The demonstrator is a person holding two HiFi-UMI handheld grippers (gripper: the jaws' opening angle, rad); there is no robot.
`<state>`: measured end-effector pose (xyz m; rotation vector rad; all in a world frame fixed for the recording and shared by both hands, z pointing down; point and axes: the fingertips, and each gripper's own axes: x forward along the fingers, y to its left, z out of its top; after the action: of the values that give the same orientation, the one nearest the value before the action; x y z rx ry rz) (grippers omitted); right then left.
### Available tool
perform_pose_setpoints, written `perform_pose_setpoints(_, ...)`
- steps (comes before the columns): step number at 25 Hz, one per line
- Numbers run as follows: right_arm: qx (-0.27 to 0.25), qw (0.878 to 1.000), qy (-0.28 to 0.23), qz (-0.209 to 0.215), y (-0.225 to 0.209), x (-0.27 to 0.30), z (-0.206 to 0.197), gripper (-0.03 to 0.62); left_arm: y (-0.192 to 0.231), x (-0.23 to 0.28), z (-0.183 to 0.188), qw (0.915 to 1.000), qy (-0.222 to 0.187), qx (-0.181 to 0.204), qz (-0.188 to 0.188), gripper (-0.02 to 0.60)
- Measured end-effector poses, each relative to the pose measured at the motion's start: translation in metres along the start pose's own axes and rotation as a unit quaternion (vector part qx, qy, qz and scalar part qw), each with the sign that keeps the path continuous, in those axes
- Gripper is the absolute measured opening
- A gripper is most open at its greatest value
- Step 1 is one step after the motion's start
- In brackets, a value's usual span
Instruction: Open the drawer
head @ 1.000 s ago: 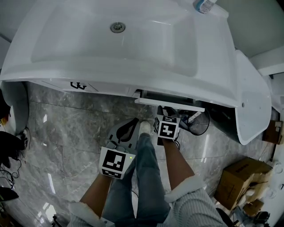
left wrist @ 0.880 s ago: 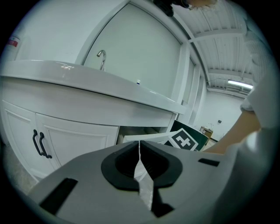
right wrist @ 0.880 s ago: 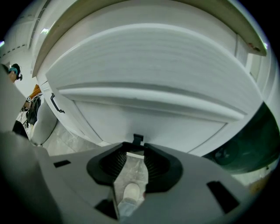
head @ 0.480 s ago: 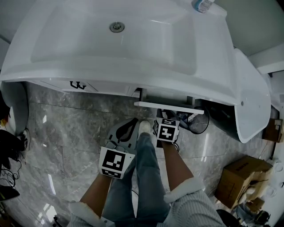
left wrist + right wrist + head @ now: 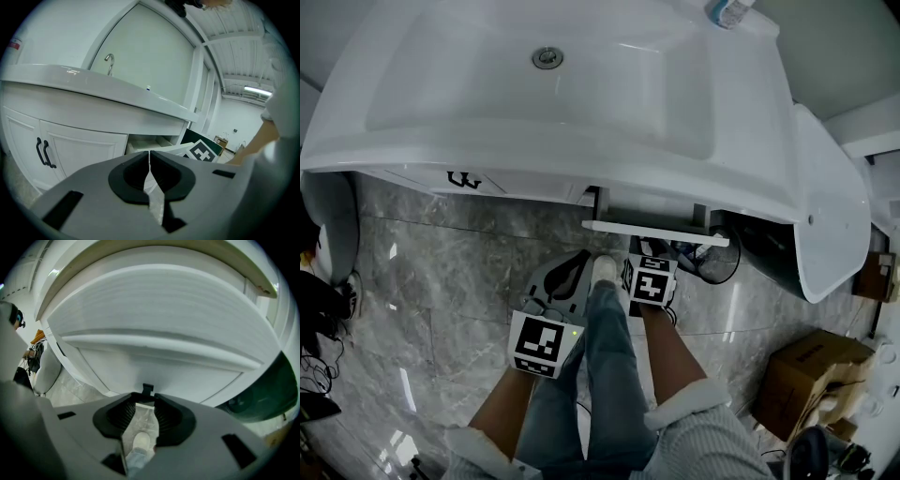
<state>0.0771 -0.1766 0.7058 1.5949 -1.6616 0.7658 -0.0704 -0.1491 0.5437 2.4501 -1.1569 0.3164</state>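
1. Grey stone floor [image 5: 441, 281] fills the low half of the head view. The person's leg in blue jeans [image 5: 605, 375] stands in the middle of it, with a white shoe [image 5: 606, 269] at the end.
2. A brown cardboard box [image 5: 811, 375] sits on the floor at 4 o'clock.
3. The left gripper [image 5: 570, 272] hangs just beside the shoe, at its 9 o'clock. It is apart from the cabinet. Its jaws are squeezed together and nothing is between them.
4. The right gripper [image 5: 649, 251] is at the shoe's 3 o'clock. Its tips reach up to the front of the drawer [image 5: 654, 228]. In the right gripper view its jaws are clamped on the small black handle [image 5: 147, 389] of that drawer.
5. The drawer sticks out a little way from the white cabinet, right under the front edge of the sink [image 5: 750, 141]. It sits near the middle of the head view.
6. A black bin [image 5: 719, 260] stands just beside the right gripper, at its 3 o'clock.
7. In the left gripper view, two cabinet doors with black door handles [image 5: 44, 152] are at the drawer's 9 o'clock. Both doors are closed.
8. The big white sink is farthest away. Its drain [image 5: 547, 57] is near 12 o'clock, and a bottle [image 5: 729, 11] stands on the far edge at 1 o'clock.
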Motion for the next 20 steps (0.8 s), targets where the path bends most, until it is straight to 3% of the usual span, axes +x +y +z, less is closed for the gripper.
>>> perform_pose_setpoints(20,0.014,1.000,0.008,0.009,0.011,-0.020,-0.042,0.132,-0.009,-0.002,-0.003,1.0000,0.000,0.005,-0.001,0.023)
